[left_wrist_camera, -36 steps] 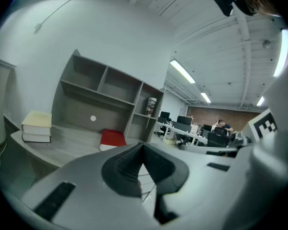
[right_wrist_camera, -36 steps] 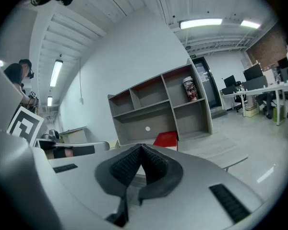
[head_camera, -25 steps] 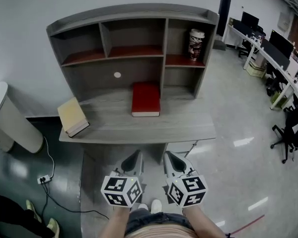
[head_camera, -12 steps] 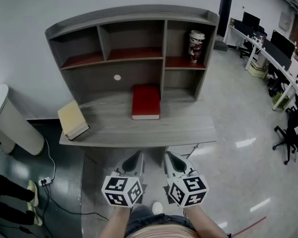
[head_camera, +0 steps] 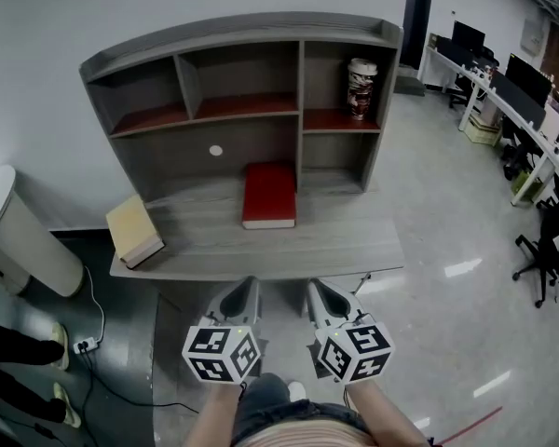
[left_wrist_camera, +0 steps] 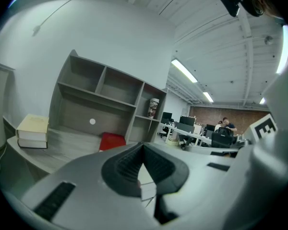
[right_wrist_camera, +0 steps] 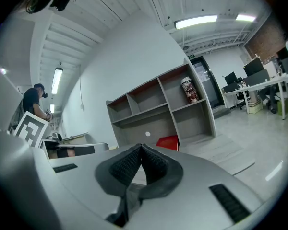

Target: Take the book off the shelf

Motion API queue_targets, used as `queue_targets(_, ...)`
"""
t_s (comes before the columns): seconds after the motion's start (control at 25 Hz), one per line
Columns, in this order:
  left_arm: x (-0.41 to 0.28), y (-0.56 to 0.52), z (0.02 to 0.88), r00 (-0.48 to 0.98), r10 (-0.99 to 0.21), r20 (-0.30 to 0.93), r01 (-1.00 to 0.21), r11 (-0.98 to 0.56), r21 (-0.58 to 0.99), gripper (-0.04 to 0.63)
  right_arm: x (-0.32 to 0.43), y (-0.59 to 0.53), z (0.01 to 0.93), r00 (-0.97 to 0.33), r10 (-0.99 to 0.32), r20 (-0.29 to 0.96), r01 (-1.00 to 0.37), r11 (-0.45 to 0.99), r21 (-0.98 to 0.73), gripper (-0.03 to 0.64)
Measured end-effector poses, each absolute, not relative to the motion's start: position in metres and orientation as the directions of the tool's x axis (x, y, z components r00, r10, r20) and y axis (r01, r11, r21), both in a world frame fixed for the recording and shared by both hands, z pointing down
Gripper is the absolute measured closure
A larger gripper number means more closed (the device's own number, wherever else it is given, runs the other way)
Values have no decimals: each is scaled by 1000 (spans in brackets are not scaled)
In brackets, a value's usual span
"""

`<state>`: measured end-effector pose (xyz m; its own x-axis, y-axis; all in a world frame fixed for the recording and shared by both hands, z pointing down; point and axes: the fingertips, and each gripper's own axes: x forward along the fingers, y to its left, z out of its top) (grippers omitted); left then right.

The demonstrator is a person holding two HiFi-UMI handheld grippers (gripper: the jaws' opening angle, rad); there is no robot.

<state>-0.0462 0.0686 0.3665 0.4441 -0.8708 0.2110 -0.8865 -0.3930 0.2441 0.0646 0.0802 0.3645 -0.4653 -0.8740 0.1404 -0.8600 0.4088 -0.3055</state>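
Both tools are hanging low in front of the person's body, short of the front edge of the grey wooden desk (head_camera: 340,242). The left gripper (head_camera: 245,293) is showing its ribbed pads pressed together with nothing between them, and the right gripper (head_camera: 318,293) is matching it: 2 closed, empty tools, pointing nearly level towards 12 o'clock.

The red hardcover book (head_camera: 269,194) is lying flat at 12 o'clock from the grippers. Its far end is reaching into the lower middle bay of the grey wooden shelf unit (head_camera: 233,28) and its near end is sticking out onto the desk. That overhang is probably the handiest place to take hold of it.

A cream thick book (head_camera: 135,229) is sitting at 10 o'clock on the desk's left corner, well apart from the red one and outside the bays, so I'm judging it is not the target. A patterned can (head_camera: 360,88) is standing upright at 1 o'clock in the upper right compartment. A white round bin (head_camera: 19,240) is at 9 o'clock on the floor.

By my reading the approach is only beginning. The jaws need opening before either tool can take the book.
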Motion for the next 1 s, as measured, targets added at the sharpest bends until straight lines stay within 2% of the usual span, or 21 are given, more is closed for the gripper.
queue_targets(1.0,-52,31,373,431,-869,242,-895,-376,241,583,52,46,367,-513,-847,142,-831,449,-327,607)
